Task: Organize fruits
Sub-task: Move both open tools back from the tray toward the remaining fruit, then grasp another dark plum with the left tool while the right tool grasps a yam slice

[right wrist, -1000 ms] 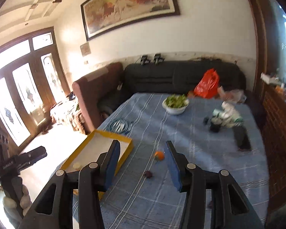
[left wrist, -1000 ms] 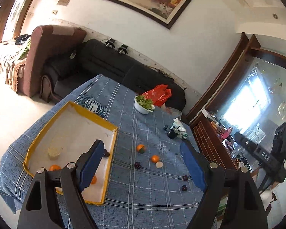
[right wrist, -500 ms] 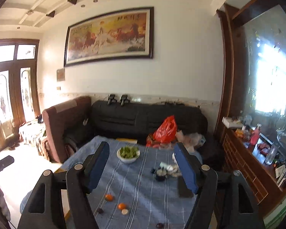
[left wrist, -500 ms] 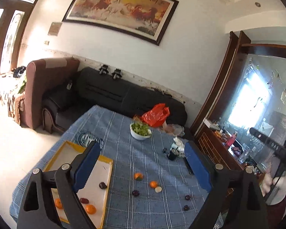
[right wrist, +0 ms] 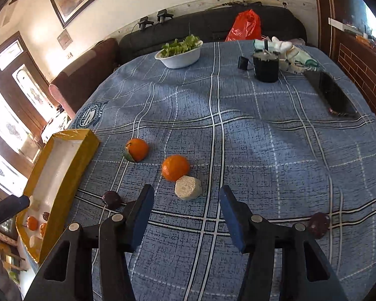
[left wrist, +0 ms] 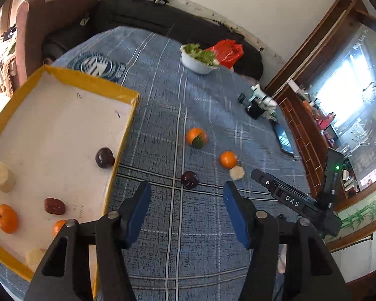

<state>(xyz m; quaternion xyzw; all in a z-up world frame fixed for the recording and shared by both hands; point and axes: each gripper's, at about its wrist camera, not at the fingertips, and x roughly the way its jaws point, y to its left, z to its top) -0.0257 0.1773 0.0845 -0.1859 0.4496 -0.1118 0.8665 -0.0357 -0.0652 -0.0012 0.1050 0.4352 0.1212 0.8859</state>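
A: Containers?

B: Yellow-rimmed tray (left wrist: pixel 87 81) on the bench (left wrist: pixel 200 238), at my left. Inside: two oranges (left wrist: pixel 7 218), a dark plum (left wrist: pixel 104 157), a reddish-brown fruit (left wrist: pixel 54 206), two pale cylinder pieces (left wrist: pixel 1 180). White bowl (right wrist: pixel 180 56) of greens at the far side.

A: Loose fruit?

B: On the blue plaid cloth: a green-patched orange (right wrist: pixel 136 149), a plain orange (right wrist: pixel 175 167) touching a pale chunk (right wrist: pixel 188 187), a dark plum (right wrist: pixel 111 199) near the tray, another plum (right wrist: pixel 318 222) far right.

A: Grippers?

B: My left hand-held gripper (left wrist: pixel 186 212) is spread, holding nothing, plum just ahead. My right hand-held gripper (right wrist: pixel 186 212) is spread too, pale chunk just ahead of its fingers.
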